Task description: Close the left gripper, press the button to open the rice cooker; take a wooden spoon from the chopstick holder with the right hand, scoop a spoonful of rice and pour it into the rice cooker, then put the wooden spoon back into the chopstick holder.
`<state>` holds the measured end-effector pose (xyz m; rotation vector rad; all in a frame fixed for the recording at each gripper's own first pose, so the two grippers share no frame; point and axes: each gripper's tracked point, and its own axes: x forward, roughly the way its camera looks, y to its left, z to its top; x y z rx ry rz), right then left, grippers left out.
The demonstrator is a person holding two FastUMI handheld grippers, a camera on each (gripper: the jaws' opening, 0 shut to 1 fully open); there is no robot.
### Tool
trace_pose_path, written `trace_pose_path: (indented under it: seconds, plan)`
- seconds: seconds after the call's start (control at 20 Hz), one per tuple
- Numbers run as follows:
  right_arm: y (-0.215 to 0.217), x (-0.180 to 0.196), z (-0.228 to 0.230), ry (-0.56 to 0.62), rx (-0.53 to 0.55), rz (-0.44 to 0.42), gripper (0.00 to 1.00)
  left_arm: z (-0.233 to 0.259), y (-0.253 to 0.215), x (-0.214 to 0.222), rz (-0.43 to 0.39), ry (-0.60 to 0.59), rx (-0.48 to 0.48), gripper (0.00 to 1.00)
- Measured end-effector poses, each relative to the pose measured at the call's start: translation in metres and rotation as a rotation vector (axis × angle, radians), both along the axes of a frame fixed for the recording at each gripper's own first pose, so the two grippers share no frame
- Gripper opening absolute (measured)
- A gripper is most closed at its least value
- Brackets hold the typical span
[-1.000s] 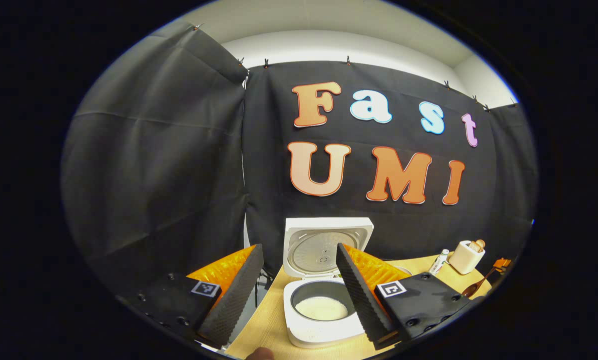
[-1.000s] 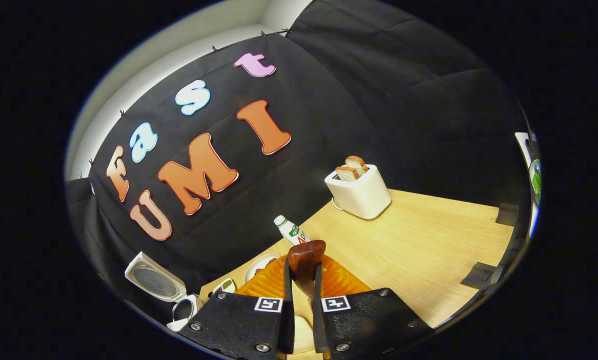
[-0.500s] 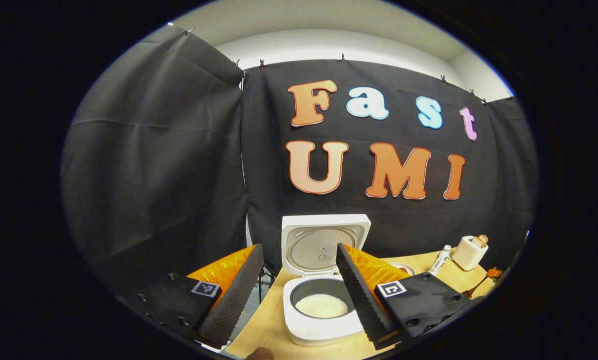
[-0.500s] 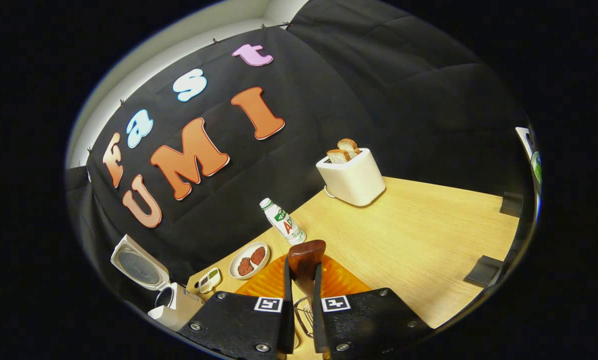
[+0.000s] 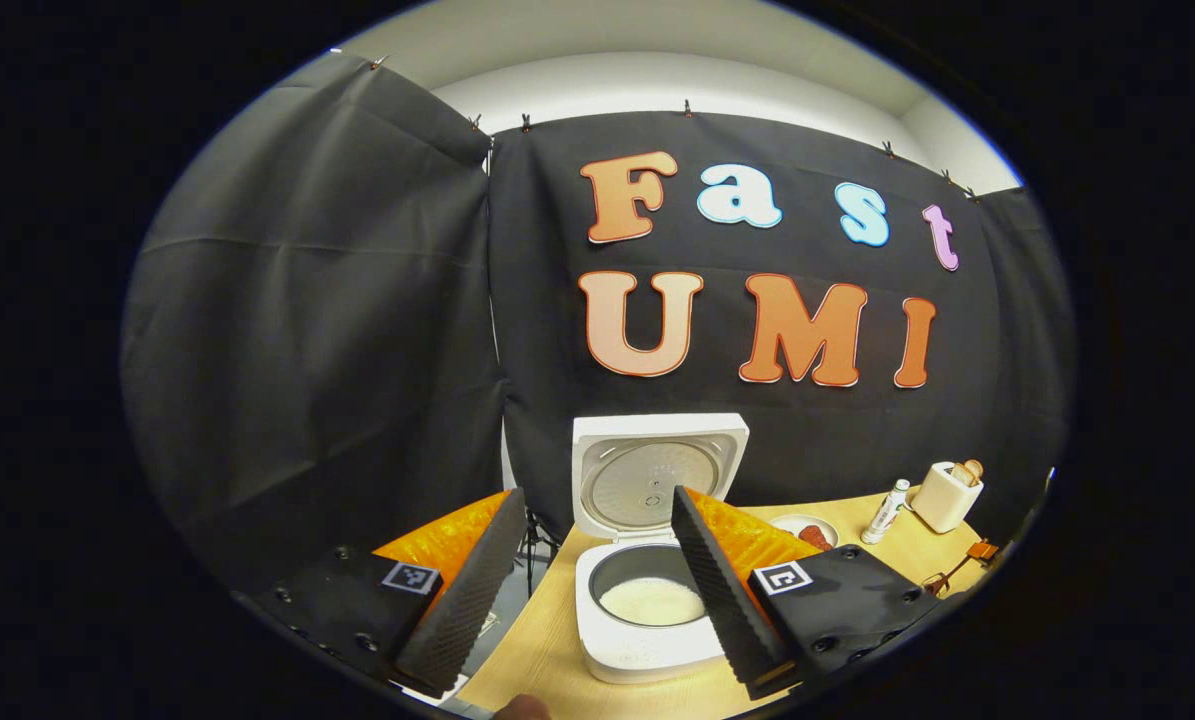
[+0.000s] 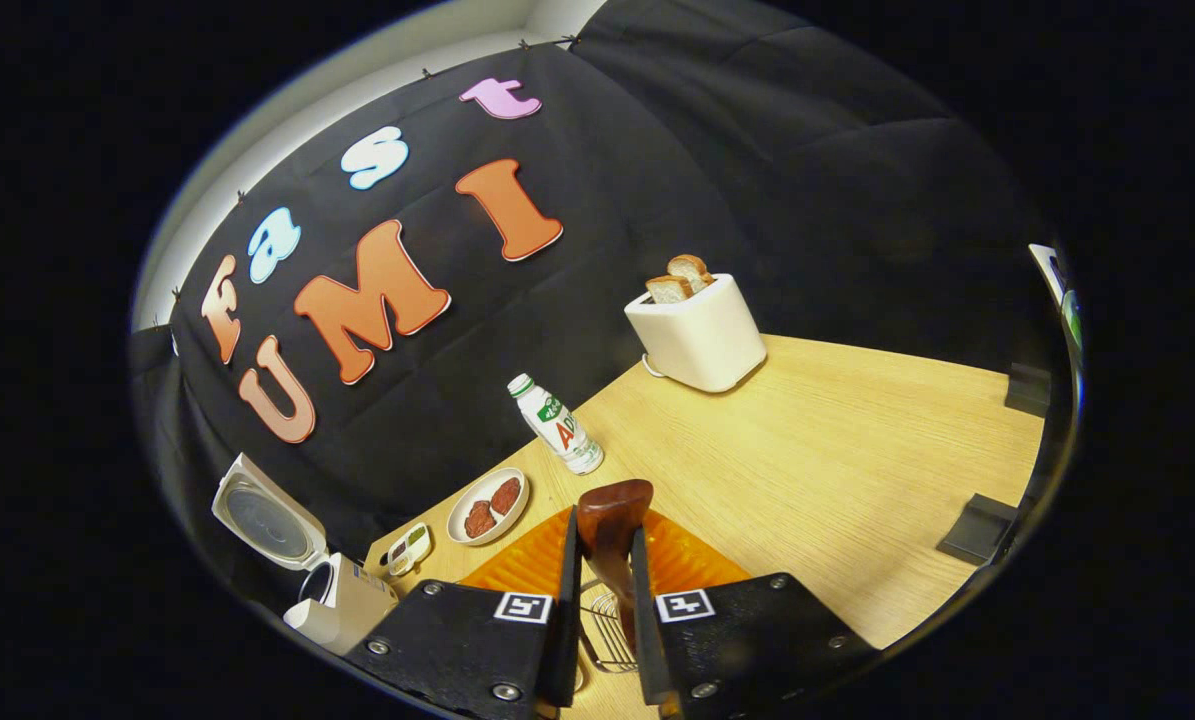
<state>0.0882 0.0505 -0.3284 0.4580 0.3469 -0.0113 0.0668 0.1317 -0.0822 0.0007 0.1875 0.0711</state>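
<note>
Step in hand, by judgement: returning the wooden spoon (image 6: 612,525) to the chopstick holder (image 6: 605,625), a wire basket glimpsed just below the right gripper (image 6: 602,600). To do well: keep spoon upright, line bowl or shaft over the wire opening, lower straight, release only once seated — no sideways drag against the wire.

Far left, left gripper view: left gripper (image 5: 589,590) spread wide, holding nothing, hovering on the near side of the rice cooker (image 5: 647,620). Lid (image 5: 657,475) standing open, tilted back toward the wall. Inner pot holding a pale layer of rice (image 5: 652,602) — pour looks done.

Right of cooker, on the bench (image 6: 837,470): small plate (image 6: 487,505) with two dark reddish pieces; beside it a small dish (image 6: 407,548), contents too small to tell. Further right, white bottle (image 6: 557,425) upright, capped. Far right, toaster (image 6: 695,335) with two bread slices poking from the slots.

Right gripper narrow, clamped on the spoon's handle, dark end protruding past the fingers. Holder's other contents hidden.
</note>
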Motion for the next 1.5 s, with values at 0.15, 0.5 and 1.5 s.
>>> trace_pose_path:
  seconds: [0.15, 0.5, 1.5]
  plan:
    - [-0.012, -0.001, -0.007, 0.03, -0.043, -0.033, 0.34, 0.0, 0.001, 0.0, 0.003, -0.003, -0.004, 0.99]
    - [-0.036, 0.001, -0.006, 0.071, -0.151, -0.075, 0.84, 0.001, -0.001, 0.005, -0.003, -0.006, -0.013, 0.99]
    - [-0.011, 0.018, 0.162, -0.045, -0.309, -0.015, 0.95, 0.055, -0.052, 0.085, -0.048, -0.008, -0.115, 0.98]
